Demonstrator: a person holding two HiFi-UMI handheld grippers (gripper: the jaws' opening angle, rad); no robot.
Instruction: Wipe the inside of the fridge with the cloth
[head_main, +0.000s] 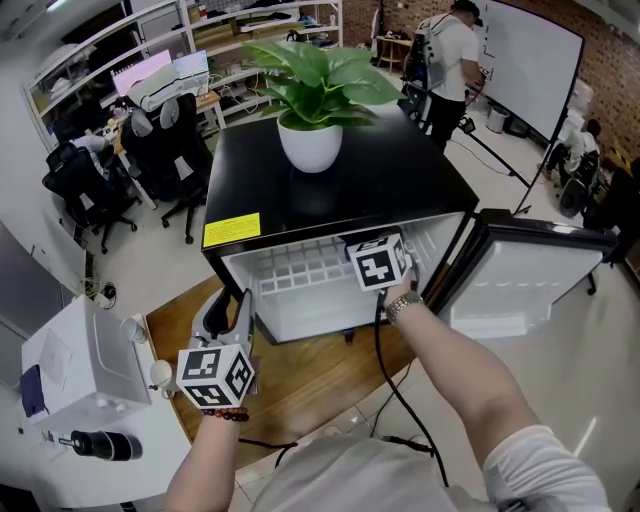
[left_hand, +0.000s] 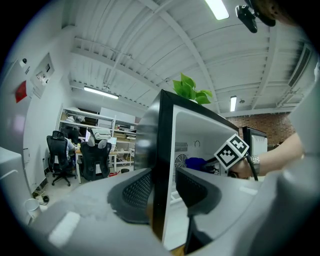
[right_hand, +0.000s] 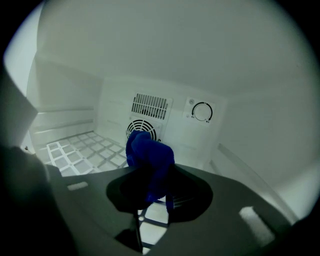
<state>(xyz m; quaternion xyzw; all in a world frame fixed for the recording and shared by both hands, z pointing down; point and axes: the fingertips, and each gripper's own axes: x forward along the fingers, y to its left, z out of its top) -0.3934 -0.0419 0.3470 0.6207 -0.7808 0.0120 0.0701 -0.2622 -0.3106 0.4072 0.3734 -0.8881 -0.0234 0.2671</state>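
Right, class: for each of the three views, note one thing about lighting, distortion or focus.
Head view: bright and even, though the fisheye bows the fridge edges. Left gripper view: a ceiling light glares, dark round vignette, foreground blurred. Right gripper view: dim inside the fridge, the blue cloth dark, corners black.

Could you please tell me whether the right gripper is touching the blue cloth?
Touching. The right gripper view shows the blue cloth pinched between the jaws of the right gripper, bunching up above them inside the fridge.
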